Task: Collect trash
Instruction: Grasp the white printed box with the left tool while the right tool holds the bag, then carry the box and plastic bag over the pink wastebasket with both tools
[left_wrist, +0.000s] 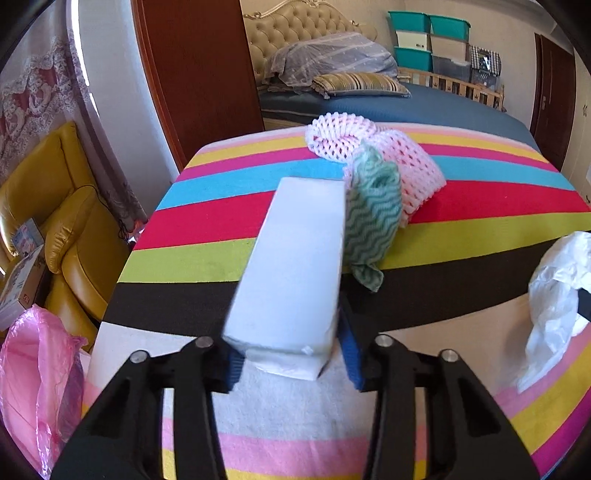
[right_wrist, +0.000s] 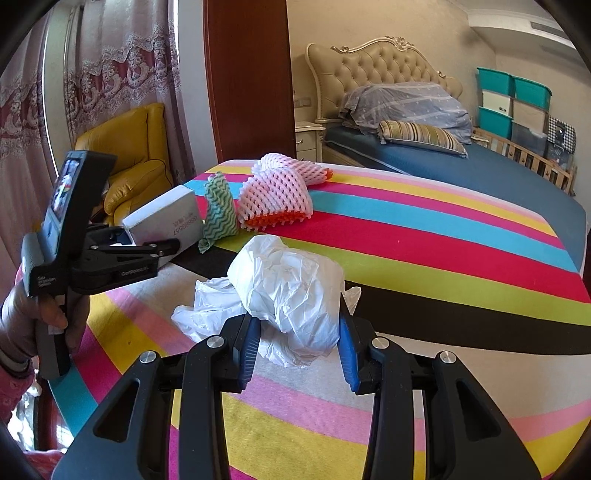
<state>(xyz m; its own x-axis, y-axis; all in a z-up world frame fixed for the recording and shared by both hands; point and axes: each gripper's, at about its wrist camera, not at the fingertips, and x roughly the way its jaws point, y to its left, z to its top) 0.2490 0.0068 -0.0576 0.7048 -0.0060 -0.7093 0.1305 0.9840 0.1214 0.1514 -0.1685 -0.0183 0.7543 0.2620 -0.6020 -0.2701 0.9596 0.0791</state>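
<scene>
Left gripper (left_wrist: 291, 363): we hold it over the near part of the striped cloth; its jaws are closed a good way and pinch the near end of the white box (left_wrist: 291, 266).
White box: it is long and it sticks out away from us, lifted off the cloth; from the right wrist view we see red print on its far end (right_wrist: 166, 221).
Right gripper (right_wrist: 299, 350): its jaws are partly closed and press both sides of the white bag (right_wrist: 291, 284).
White bag: it is crumpled plastic and sits between the blue pads; part of it trails to the left onto the cloth.
Green rag (left_wrist: 373, 218): it has wavy lines and stands bunched up on the cloth, just right of the box's far end.
Pink net (left_wrist: 369, 158): this foam net lies just beyond the rag, at the far side of the cloth; in the right wrist view it shows an orange edge (right_wrist: 277, 195).
Striped cloth (right_wrist: 443, 243): it covers the table and has many bright color bands.
Pink bag (left_wrist: 40, 369): thin pink plastic, low at the near left, off the table's edge.
Yellow chair (left_wrist: 62, 221): it stands to the left of the table.
Bed (right_wrist: 498, 173): it is far behind the table, with a blue sheet and a striped pillow.
</scene>
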